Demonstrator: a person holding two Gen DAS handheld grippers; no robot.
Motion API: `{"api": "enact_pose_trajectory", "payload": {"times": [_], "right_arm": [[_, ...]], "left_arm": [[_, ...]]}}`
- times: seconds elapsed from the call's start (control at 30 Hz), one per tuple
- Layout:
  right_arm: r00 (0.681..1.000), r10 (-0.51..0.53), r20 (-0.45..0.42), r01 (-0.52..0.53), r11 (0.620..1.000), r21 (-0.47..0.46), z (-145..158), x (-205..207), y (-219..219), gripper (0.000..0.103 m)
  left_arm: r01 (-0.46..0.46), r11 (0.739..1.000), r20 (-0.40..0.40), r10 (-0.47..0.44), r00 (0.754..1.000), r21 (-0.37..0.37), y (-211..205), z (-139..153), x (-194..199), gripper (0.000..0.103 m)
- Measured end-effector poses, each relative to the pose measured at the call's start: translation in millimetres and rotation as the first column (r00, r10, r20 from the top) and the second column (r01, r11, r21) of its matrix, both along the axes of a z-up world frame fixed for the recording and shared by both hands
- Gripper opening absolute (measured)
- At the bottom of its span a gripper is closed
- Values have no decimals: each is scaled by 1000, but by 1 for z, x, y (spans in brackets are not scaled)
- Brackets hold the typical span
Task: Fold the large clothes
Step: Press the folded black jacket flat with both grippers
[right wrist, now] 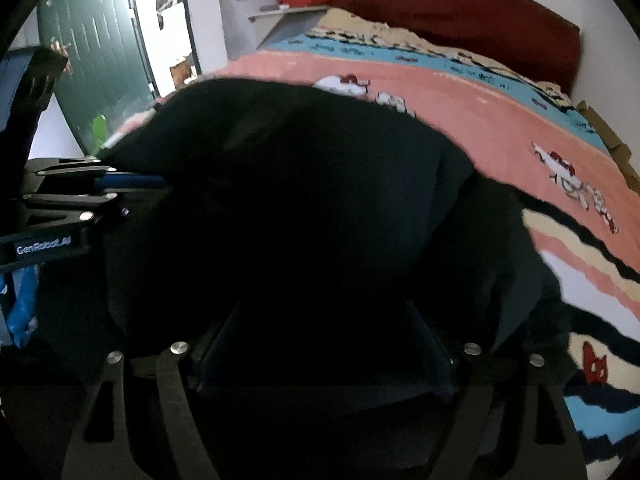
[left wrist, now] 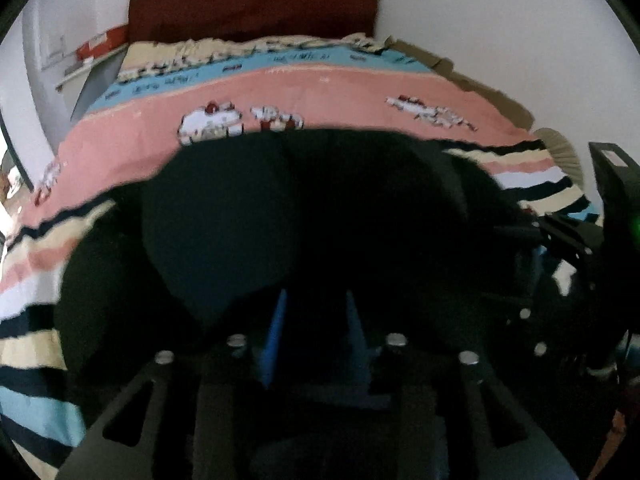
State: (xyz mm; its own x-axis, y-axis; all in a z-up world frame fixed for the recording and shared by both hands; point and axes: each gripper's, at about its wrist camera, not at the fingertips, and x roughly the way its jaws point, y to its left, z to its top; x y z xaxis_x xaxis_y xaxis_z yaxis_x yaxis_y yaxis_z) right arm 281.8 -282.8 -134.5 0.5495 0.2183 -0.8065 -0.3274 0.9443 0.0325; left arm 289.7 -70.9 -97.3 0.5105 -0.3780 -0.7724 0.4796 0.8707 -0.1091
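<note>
So the big black garment [left wrist: 304, 216] is lying bunched on the bed, over the pink part of the striped bedspread [left wrist: 132, 136], near the foot end, probably so there's flat space to fold on. Left gripper [left wrist: 316, 320] is hovering right over it with its blue fingers [left wrist: 276, 332] parted, nothing pinched that I can see. Right gripper [right wrist: 324, 320] is standing wide, but it's too dark to tell if cloth is caught. Loads of bedspread is sitting bare toward the headboard [right wrist: 460, 12]; the garment's edges are looking rumpled.
</note>
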Motion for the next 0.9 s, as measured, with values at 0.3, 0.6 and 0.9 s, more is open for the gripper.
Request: {"api": "enact_pose_trajectory", "payload": {"times": [0.3,0.6,0.9], "right_arm": [[987,-40,156,38,999,16,64,53,-13,84],[990,-128,-53,131,988,79,-6,128,-18,84],[998,32,-58,-30,999,45,-15,8,-3,84]], "left_arm": [[-70,993,84,78,993,-93,6,55,72,49],[-32,999,-76,33,997,17,-20,-21,104,49],[44,997,-46,-41,998,65,-2,-43,-13,50]]}}
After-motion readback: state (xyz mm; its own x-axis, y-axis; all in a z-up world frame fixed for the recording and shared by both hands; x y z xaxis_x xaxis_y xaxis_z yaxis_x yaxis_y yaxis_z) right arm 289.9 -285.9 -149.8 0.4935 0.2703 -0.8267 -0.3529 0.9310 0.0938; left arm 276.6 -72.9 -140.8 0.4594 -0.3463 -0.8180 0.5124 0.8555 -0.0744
